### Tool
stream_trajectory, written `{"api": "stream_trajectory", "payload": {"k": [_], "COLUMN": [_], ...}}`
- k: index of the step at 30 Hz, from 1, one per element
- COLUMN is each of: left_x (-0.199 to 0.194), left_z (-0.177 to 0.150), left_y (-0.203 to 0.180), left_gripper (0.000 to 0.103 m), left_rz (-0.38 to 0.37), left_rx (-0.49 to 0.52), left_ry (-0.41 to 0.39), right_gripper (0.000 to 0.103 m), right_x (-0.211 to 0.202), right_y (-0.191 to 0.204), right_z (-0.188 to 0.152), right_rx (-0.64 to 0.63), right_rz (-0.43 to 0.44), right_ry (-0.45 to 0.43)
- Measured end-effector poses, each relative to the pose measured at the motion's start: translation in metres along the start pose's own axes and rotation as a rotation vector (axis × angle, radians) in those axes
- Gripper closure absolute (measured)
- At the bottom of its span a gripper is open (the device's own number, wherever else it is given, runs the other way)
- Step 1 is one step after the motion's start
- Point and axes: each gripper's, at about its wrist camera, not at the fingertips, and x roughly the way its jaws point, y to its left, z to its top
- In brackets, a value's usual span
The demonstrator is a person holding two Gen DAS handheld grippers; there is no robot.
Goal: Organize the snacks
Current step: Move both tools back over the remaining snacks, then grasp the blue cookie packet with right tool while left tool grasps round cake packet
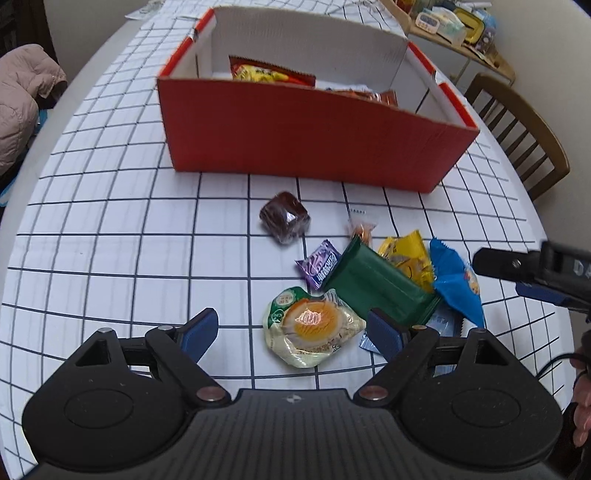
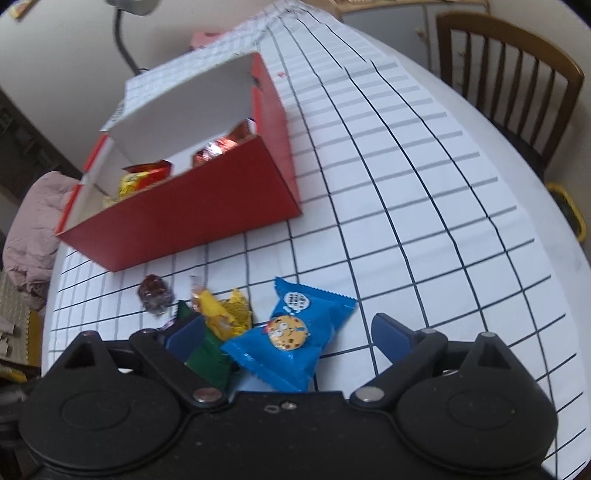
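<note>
A red box (image 1: 295,140) with white dividers stands on the checked tablecloth and holds a few snack packs; it also shows in the right wrist view (image 2: 192,221). In front of it lie loose snacks: a dark brown wrapped cake (image 1: 284,218), a purple packet (image 1: 319,264), a green packet (image 1: 380,284), a yellow packet (image 1: 406,254), a blue cookie packet (image 2: 291,336) and a clear egg-yolk pastry pack (image 1: 310,325). My left gripper (image 1: 291,332) is open, with the pastry pack between its fingers. My right gripper (image 2: 288,336) is open over the blue cookie packet.
A wooden chair (image 1: 517,129) stands at the table's right side, also in the right wrist view (image 2: 509,70). A pink jacket (image 1: 22,99) lies at the left. A shelf with boxes (image 1: 454,26) is behind. The right gripper's body (image 1: 532,269) shows at the right edge.
</note>
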Motion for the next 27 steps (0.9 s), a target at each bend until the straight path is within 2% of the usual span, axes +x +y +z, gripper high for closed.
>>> {"api": "stream_trajectory", "payload": {"k": [7, 15, 21, 25, 26, 27], "left_x": [0.018, 0.031, 0.032, 0.032, 0.031, 0.031], "left_z": [0.002, 0.002, 0.004, 0.003, 0.002, 0.002], "left_y": [-0.002, -0.004, -0.006, -0.008, -0.007, -0.007], "left_gripper": [0.015, 0.017, 0.035, 0.035, 0.039, 0.049], "left_rz": [-0.014, -0.02, -0.061, -0.061, -0.06, -0.059], "left_rx": [-0.011, -0.018, -0.021, -0.014, -0.017, -0.018], "left_ry": [0.046, 0.069, 0.082, 0.082, 0.082, 0.079], "right_gripper": [0.013, 0.024, 0.038, 0.044, 0.045, 0.048], "right_x": [0.022, 0.034, 0.037, 0.035, 0.034, 0.033], "right_y": [-0.009, -0.01, -0.011, -0.01, -0.01, -0.01], "right_z": [0.004, 0.004, 0.002, 0.002, 0.002, 0.001], "right_rx": [0.088, 0.111, 0.117, 0.117, 0.117, 0.115], "right_rz": [-0.012, -0.016, 0.003, 0.008, 0.006, 0.003], "right_ry": [0.055, 0.084, 0.092, 0.085, 0.083, 0.079]}}
